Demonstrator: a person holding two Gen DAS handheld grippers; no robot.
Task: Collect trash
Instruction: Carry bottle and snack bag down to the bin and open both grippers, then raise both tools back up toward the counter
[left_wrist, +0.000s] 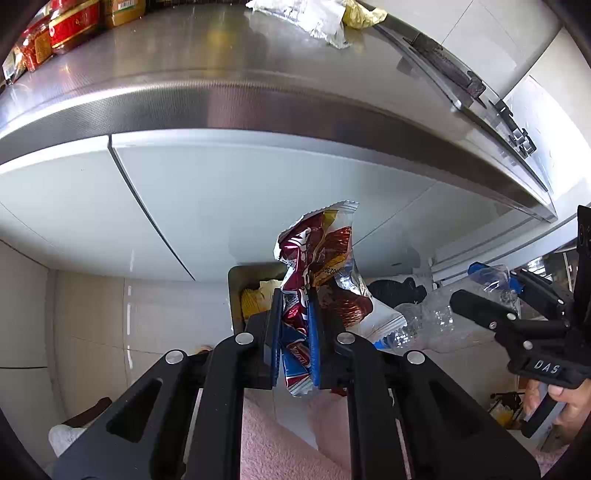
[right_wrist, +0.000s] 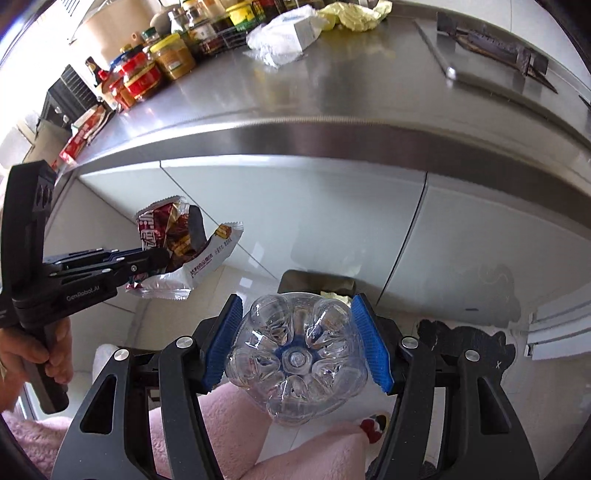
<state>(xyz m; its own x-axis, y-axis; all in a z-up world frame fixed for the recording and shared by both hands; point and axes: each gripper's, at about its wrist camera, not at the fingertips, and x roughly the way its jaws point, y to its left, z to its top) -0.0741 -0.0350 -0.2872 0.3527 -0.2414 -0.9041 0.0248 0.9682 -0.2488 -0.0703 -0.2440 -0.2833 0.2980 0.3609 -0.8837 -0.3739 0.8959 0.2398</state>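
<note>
Wrappers (left_wrist: 317, 266), a crumpled bunch of snack packets, sit pinched tight in my left claw (left_wrist: 295, 332), its jaws nearly closed on them. My right claw (right_wrist: 295, 343) stands fairly wide, its blue pads clamping a clear plastic bottle (right_wrist: 295, 354) by its sides, base toward the lens. Below and ahead of both, against the white cabinet, an open metal bin (left_wrist: 236, 291) already holds yellow scraps. I judge the drop is next: I should centre each load over the opening before loosening. More trash (right_wrist: 280, 40) waits on the steel tabletop (right_wrist: 332, 99).
</note>
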